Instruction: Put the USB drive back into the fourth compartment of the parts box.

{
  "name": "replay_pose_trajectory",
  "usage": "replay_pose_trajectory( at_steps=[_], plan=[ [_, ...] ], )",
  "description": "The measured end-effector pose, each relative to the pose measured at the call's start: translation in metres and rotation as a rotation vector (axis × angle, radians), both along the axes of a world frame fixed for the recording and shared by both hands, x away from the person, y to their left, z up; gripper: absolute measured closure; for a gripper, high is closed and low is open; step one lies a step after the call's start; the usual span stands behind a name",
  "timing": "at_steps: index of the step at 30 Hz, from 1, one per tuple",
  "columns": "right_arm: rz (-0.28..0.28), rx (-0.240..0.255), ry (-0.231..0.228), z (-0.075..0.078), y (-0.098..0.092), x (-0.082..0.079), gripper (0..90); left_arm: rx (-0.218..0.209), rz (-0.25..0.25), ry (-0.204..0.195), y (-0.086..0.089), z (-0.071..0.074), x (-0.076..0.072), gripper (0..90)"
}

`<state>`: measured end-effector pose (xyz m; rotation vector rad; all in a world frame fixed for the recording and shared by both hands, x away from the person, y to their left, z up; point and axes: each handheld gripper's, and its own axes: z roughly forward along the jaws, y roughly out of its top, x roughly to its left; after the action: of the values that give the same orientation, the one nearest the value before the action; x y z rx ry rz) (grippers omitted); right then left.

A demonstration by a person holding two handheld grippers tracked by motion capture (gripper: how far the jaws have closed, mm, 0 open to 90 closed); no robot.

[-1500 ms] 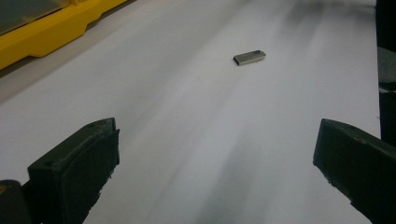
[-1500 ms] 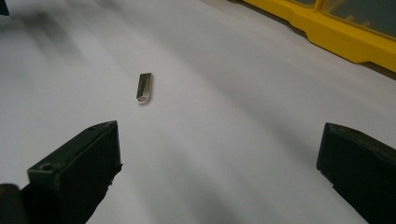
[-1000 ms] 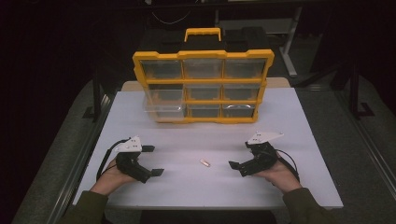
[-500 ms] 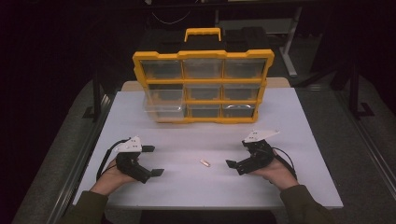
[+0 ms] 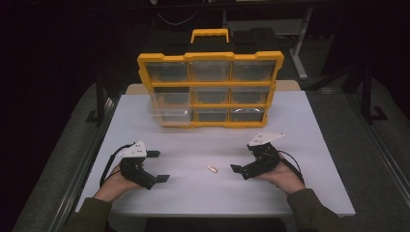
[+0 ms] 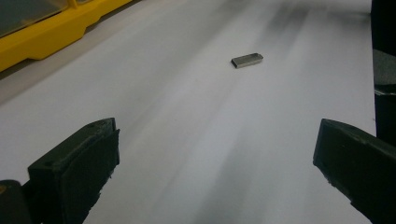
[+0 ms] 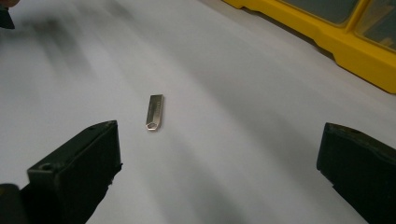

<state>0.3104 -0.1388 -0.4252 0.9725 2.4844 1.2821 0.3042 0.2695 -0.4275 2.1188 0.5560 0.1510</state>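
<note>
A small flat silver metal piece [image 5: 212, 168], like a thumb drive, lies on the white table [image 5: 203, 193] between my two grippers. My left gripper [image 5: 158, 166] rests on the table to its left, open, with nothing between its jaws. In the left gripper view [image 6: 217, 140] the metal piece [image 6: 247, 60] lies well ahead. My right gripper [image 5: 241, 158] sits close on its right, also open. The right gripper view [image 7: 219, 135] has the piece [image 7: 155, 112] just ahead, nearer the left jaw.
A yellow organizer case [image 5: 210, 89] with clear drawers stands upright at the back of the table. Its lower-left drawer [image 5: 167, 113] is pulled out. The table's edges drop off to dark grey floor on both sides.
My right gripper has shifted slightly left, toward the metal piece. The left gripper and the piece have stayed put.
</note>
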Motion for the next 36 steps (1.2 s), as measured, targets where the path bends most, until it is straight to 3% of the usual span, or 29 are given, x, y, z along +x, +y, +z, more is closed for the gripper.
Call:
replay_pose_trajectory(
  at_steps=[20, 36],
  plan=[
    [0.027, 0.023, -0.007, 0.0058, 0.0049, 0.0044, 0.0, -0.026, 0.014, 0.001, 0.0019, 0.0027, 0.0000, 0.0],
    [0.042, 0.027, -0.004, 0.0069, 0.0069, 0.0062, 0.0, -0.017, 0.010, -0.001, 0.0018, 0.0016, -0.0010, 0.0]
  ],
)
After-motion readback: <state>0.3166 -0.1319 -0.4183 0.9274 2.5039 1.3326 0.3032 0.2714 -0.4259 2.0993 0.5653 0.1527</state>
